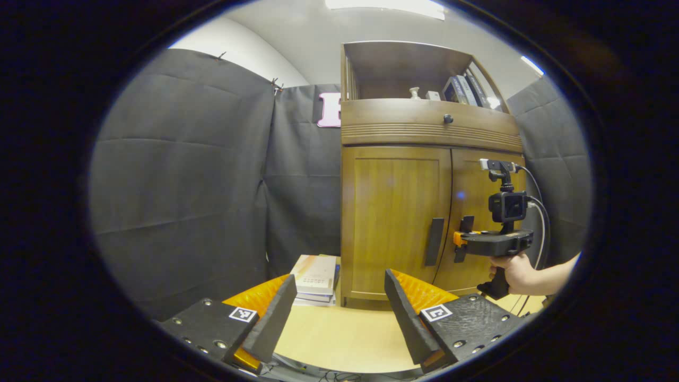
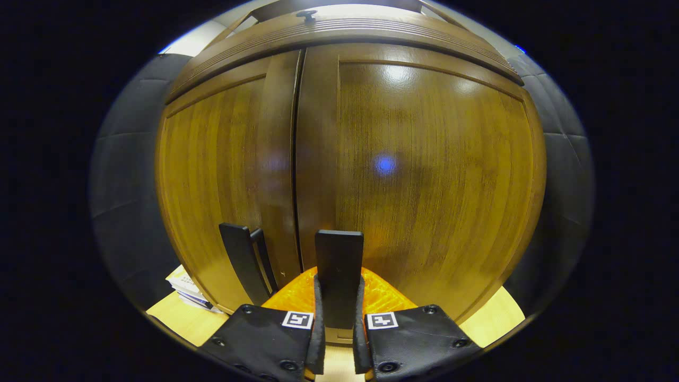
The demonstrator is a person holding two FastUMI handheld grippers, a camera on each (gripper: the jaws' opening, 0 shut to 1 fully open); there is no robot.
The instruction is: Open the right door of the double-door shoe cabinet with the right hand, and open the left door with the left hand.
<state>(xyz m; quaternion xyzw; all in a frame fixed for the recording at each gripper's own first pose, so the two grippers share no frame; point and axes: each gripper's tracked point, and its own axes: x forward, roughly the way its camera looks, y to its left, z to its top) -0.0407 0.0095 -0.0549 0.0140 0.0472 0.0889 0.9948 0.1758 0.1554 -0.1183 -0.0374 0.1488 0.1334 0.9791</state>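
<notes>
Black right tool [image 2: 339,339] clamps right door handle [image 2: 339,265].

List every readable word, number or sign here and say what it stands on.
No text is readable.
Top book of the stack beside the cabinet: cover print too blurred.
Upright books on the top shelf: spines too small.
Square markers on the left gripper: patterns, no words.

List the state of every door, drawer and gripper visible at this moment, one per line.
Right door: closed.
Left door: closed.
Right door handle: clamped between the right gripper's fingers.
Left door handle: untouched.
Drawer: closed.
Right gripper: shut on the right door handle.
Left gripper: open, back from the cabinet.
</notes>
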